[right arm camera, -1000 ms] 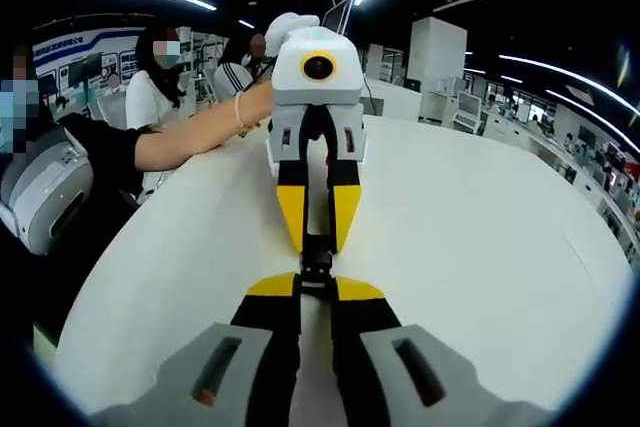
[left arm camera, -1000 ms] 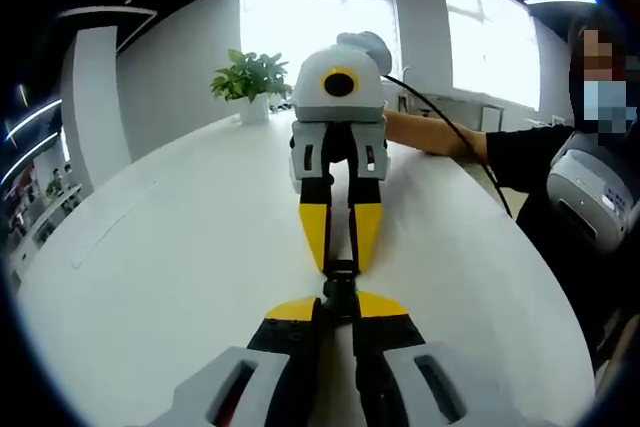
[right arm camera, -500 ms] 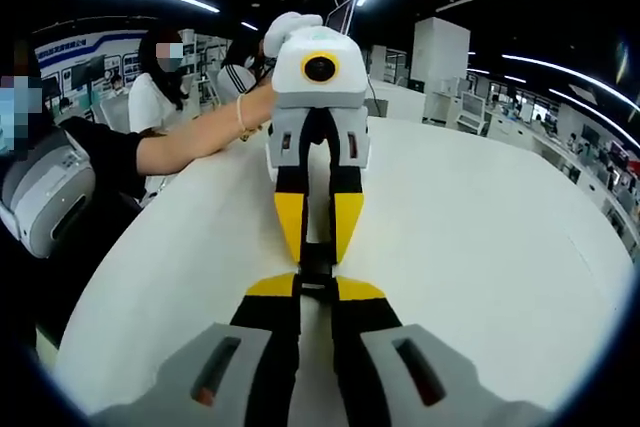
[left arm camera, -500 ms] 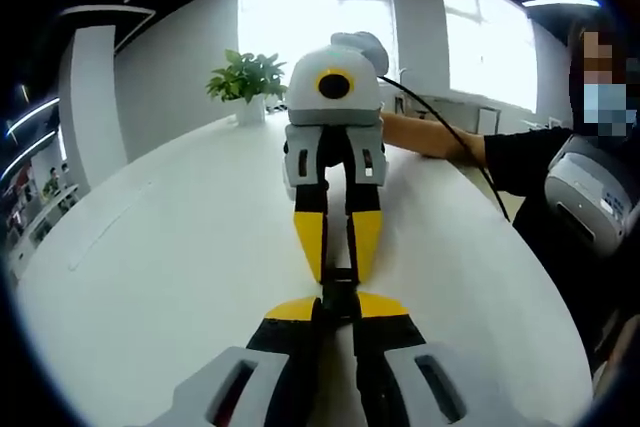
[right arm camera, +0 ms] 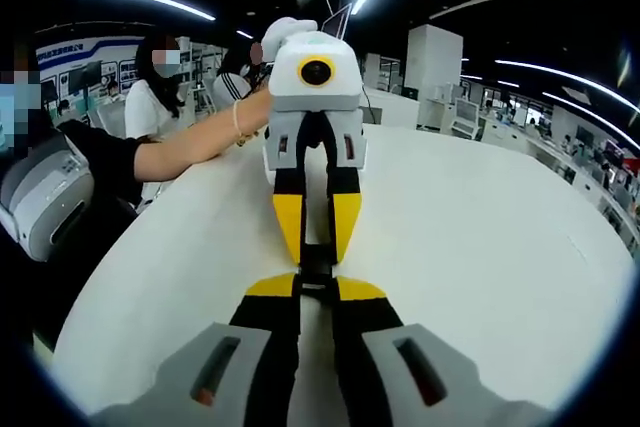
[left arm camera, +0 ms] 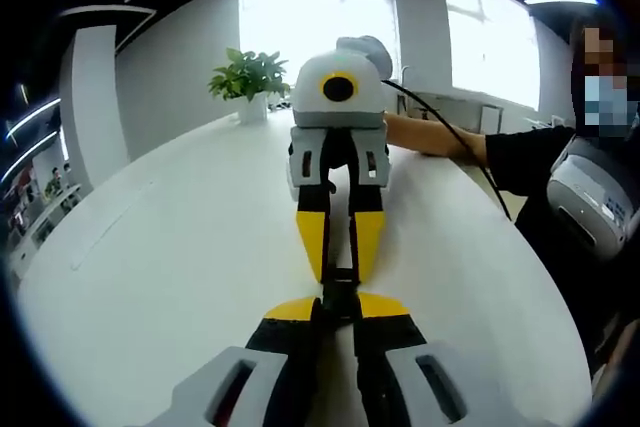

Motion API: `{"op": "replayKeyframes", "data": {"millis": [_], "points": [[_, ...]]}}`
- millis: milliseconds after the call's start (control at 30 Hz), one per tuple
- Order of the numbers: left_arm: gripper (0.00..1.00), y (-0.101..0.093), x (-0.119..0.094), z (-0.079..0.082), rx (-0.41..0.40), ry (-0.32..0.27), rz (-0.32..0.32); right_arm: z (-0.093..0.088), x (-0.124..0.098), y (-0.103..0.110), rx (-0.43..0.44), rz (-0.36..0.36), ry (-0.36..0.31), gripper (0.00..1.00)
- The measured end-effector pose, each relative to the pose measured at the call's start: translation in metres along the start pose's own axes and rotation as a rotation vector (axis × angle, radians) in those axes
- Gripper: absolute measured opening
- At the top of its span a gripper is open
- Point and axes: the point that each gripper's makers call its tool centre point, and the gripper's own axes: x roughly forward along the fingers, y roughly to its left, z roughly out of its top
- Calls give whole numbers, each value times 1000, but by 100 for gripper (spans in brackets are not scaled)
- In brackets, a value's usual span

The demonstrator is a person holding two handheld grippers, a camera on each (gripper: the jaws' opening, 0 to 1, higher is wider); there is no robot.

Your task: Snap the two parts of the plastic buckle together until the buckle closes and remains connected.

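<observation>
The black plastic buckle (left arm camera: 340,289) hangs just above the white table (left arm camera: 170,257), pinched from both ends. My left gripper (left arm camera: 340,307) rises from the bottom of the left gripper view, its yellow-tipped jaws shut on the near half. My right gripper (left arm camera: 340,273) faces it head on and is shut on the far half. In the right gripper view the buckle (right arm camera: 316,267) bridges the short gap between my right gripper (right arm camera: 317,289) and my left gripper (right arm camera: 317,253). The two halves touch; the fingers hide the joint between them.
A potted plant (left arm camera: 250,77) stands at the table's far end by the windows. A person's forearm (left arm camera: 430,135) reaches in over the table edge, and the same forearm (right arm camera: 190,142) holds the left gripper. More people (right arm camera: 160,72) sit behind. The table edge (right arm camera: 110,277) curves close on the left.
The two grippers have closed in on each other by a small amount, shortening the visible stretch of buckle between the tips. Both stay shut on it.
</observation>
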Motion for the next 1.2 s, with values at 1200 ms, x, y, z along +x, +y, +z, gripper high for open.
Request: {"op": "replayKeyframes", "data": {"millis": [1200], "points": [[12, 7, -1, 3, 103, 0, 29, 3, -2, -7, -160, -64, 24, 12]]}}
